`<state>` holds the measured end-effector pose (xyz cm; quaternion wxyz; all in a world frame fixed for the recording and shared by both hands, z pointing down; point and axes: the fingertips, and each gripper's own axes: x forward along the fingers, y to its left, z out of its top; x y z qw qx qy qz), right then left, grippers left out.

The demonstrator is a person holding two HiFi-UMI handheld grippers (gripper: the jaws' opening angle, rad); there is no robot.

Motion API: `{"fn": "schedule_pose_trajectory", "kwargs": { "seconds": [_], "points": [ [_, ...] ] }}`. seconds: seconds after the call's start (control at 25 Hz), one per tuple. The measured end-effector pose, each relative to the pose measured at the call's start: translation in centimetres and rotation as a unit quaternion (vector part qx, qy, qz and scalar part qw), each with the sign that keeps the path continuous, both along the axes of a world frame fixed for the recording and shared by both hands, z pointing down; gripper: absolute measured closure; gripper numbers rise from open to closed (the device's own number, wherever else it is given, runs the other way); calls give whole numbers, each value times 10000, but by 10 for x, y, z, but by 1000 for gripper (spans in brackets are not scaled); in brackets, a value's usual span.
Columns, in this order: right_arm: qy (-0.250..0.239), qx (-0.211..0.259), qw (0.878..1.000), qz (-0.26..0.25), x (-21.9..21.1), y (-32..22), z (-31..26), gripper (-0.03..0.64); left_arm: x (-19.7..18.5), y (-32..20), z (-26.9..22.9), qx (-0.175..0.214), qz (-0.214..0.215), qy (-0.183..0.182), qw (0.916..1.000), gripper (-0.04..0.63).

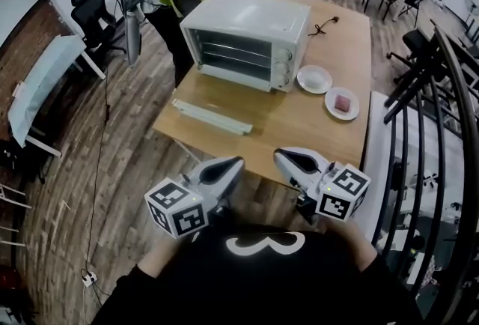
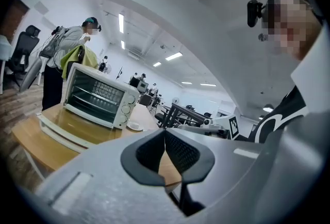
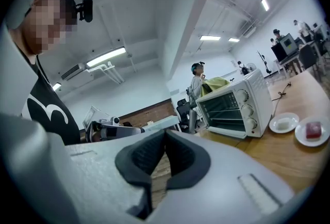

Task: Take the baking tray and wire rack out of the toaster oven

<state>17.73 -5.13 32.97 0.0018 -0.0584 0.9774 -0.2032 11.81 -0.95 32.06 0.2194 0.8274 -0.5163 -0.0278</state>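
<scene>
Right gripper (image 3: 165, 134): jaws pressed together, nothing between. Beyond them, white toaster oven (image 3: 234, 107) on wooden table (image 3: 289, 163). Two small plates (image 3: 283, 122) just right of oven, farther-right one holding pink piece. Person (image 3: 197, 83) standing behind oven.

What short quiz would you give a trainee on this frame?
1. True or false: the left tool and right tool are both shut and empty.
2. How many plates lie beside the oven? A one, B two, C four.
3. Which plate holds the pink piece: the one nearer the oven or the one farther from it?
Key: 1 true; 2 B; 3 the farther one.
</scene>
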Motion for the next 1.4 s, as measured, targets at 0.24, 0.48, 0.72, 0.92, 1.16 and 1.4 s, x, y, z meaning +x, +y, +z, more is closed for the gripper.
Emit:
{"fn": "schedule_pose_trajectory", "kwargs": {
  "seconds": [0.24, 0.48, 0.72, 0.92, 1.16, 1.4],
  "points": [
    [-22, -78, 9992, 399, -18, -42, 5, 615, -24, -48, 7, -7, 322, 190, 9993, 584],
    [-111, -492, 9938, 988, -56, -103, 21, 614, -77, -107, 21, -179, 585, 422, 9972, 583],
    [-359, -1155, 9775, 1728, -148, -175, 37, 614, -192, -179, 41, -615, 917, 1053, 9883, 581],
    [-399, -1673, 9595, 2231, -213, -206, 65, 614, -284, -220, 72, -1085, 931, 1741, 9743, 578],
    [-548, -2181, 9364, 2693, -250, -253, 103, 512, -347, -273, 106, -1325, 691, 2681, 9517, 462],
    [-1020, -2931, 8832, 3517, -257, -303, 147, 472, -397, -329, 134, -1250, 123, 3485, 9289, 377]
  ]
}}
